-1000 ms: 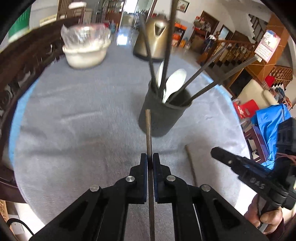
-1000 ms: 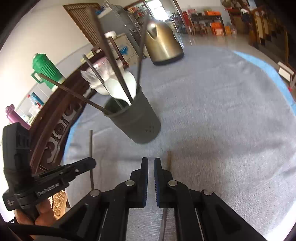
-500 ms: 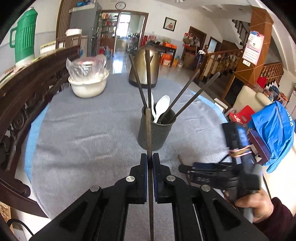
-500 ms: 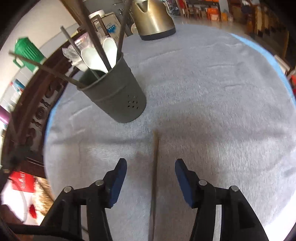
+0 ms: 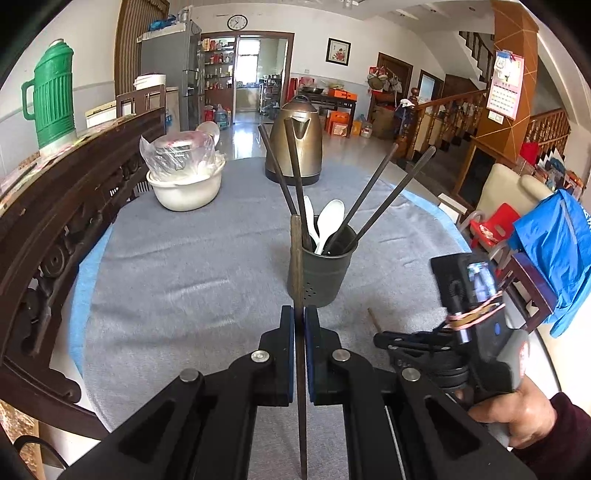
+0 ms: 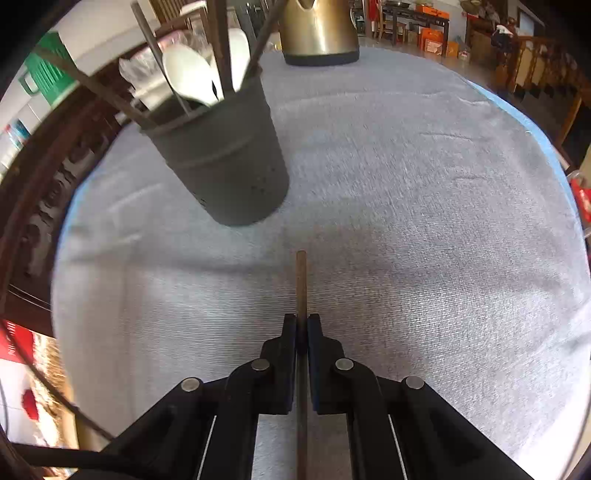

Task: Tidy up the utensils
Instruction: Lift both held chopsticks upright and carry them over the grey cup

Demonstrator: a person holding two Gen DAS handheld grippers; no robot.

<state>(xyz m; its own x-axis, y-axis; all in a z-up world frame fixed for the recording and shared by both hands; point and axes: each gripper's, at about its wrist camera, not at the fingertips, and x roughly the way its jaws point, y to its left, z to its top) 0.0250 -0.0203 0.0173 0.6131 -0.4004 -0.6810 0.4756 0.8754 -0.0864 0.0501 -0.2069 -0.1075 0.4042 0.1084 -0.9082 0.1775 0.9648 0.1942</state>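
A dark grey utensil cup (image 5: 320, 273) (image 6: 225, 158) stands on the grey tablecloth (image 5: 192, 266), holding several dark chopsticks and white spoons (image 5: 328, 223). My left gripper (image 5: 299, 314) is shut on a dark chopstick (image 5: 296, 258) that rises in front of the cup. My right gripper (image 6: 302, 321) is shut on a brown chopstick (image 6: 301, 280) lying on the cloth just in front of and to the right of the cup. In the left wrist view the right gripper (image 5: 380, 338) reaches down at the lower right, a hand (image 5: 517, 413) behind it, with the chopstick's end (image 5: 372, 317) showing.
A brass kettle (image 5: 295, 144) (image 6: 319, 29) stands at the back of the table. A white bowl with a plastic-wrapped dish (image 5: 184, 177) sits back left. A carved dark wooden chair back (image 5: 55, 206) borders the left edge. A blue bag (image 5: 554, 251) hangs on the right.
The left gripper pulled back and rose with its chopstick. The right gripper opened around the chopstick on the cloth, lowered, and shut on it.
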